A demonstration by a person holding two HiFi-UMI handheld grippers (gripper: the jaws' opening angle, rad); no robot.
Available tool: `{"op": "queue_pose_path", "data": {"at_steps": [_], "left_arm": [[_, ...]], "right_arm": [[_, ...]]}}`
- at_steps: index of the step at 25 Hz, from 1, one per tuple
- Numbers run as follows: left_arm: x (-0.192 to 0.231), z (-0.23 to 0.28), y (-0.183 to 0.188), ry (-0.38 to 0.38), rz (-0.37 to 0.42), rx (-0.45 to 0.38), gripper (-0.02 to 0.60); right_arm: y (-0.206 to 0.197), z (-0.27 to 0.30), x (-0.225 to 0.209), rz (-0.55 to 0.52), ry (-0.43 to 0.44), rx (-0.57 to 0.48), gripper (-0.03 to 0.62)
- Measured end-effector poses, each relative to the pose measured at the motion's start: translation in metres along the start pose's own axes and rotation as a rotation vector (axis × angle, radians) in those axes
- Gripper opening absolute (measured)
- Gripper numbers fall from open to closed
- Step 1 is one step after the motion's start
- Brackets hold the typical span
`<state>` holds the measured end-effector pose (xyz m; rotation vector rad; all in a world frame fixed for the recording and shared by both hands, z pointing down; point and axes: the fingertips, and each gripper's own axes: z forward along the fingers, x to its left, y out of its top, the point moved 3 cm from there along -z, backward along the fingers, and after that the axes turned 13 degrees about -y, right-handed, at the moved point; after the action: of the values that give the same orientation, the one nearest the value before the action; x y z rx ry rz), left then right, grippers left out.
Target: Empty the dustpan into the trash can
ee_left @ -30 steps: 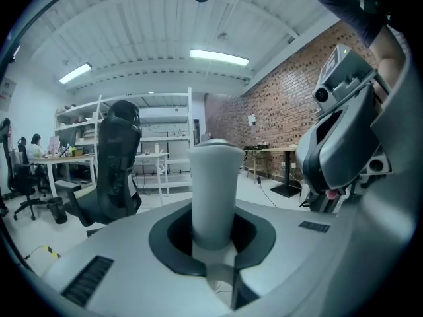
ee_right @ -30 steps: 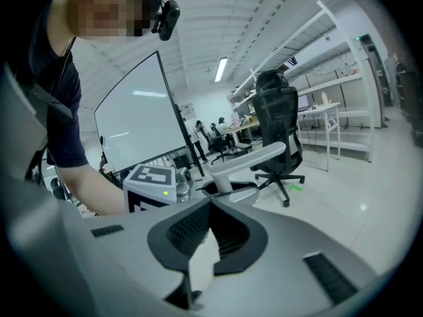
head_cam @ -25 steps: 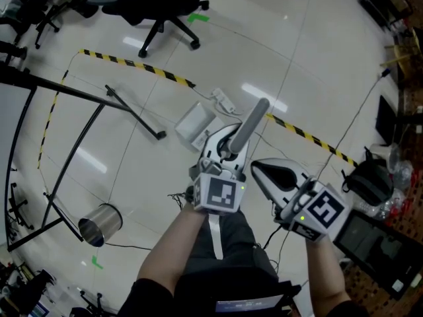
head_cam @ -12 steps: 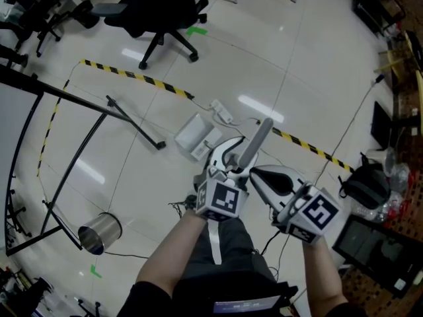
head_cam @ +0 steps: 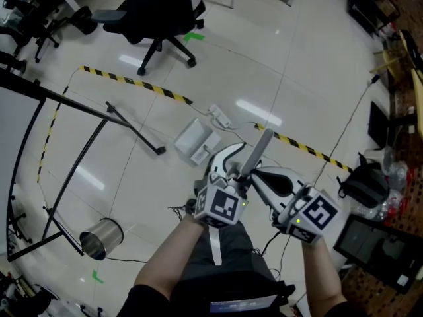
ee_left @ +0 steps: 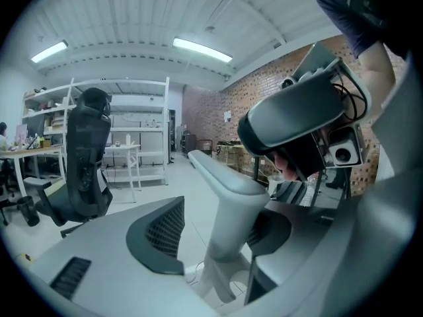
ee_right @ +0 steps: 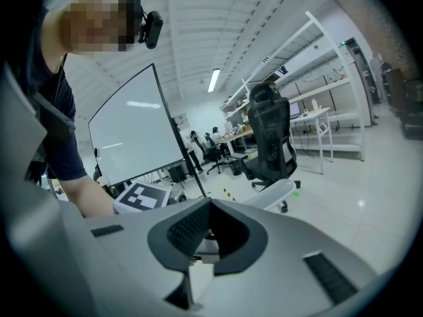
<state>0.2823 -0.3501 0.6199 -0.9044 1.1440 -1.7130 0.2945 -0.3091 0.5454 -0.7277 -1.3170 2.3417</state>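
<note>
The dustpan's grey handle point(head_cam: 258, 152) sticks up at a slant between the two grippers; its pan is hidden beneath them. My left gripper point(head_cam: 232, 158) has just been opening its jaws. In the left gripper view the handle point(ee_left: 228, 197) stands between the spread jaws with floor showing beside it. My right gripper point(head_cam: 255, 174) meets the handle's lower end. In the right gripper view its jaws point(ee_right: 198, 243) stand nearly together with a white piece in their notch. The silvery trash can point(head_cam: 100, 238) stands on the floor far to the lower left.
On the floor ahead lie a white flat box point(head_cam: 196, 139) and a power strip point(head_cam: 220, 117). Yellow-black tape point(head_cam: 139, 83) crosses the floor. A black stand's legs point(head_cam: 135, 121) reach in from the left, an office chair point(head_cam: 158, 12) is beyond, and bags and cases point(head_cam: 370, 180) lie at the right.
The left gripper's jaws have spread apart around the handle, which they gripped before. Both grippers and the handle sit a little lower in the head view. The right gripper holds as before.
</note>
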Motion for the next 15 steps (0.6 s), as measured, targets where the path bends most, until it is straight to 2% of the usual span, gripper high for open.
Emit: {"op": "queue_pose_path", "data": {"at_steps": [4,8,15], "left_arm": [[-0.005,-0.010,0.010,-0.033,-0.009,-0.015,0.277],[-0.012,-0.026,0.022,-0.047,-0.014,-0.018,0.279],[-0.017,-0.049,0.045,-0.076,0.031,-0.015,0.279]], "right_arm": [[0.007,-0.001,0.003,-0.003,-0.015,-0.012,0.014],[0.018,-0.011,0.007,-0.001,-0.033,-0.026,0.014],[0.040,-0.027,0.017,-0.021,-0.078,-0.040,0.014]]}}
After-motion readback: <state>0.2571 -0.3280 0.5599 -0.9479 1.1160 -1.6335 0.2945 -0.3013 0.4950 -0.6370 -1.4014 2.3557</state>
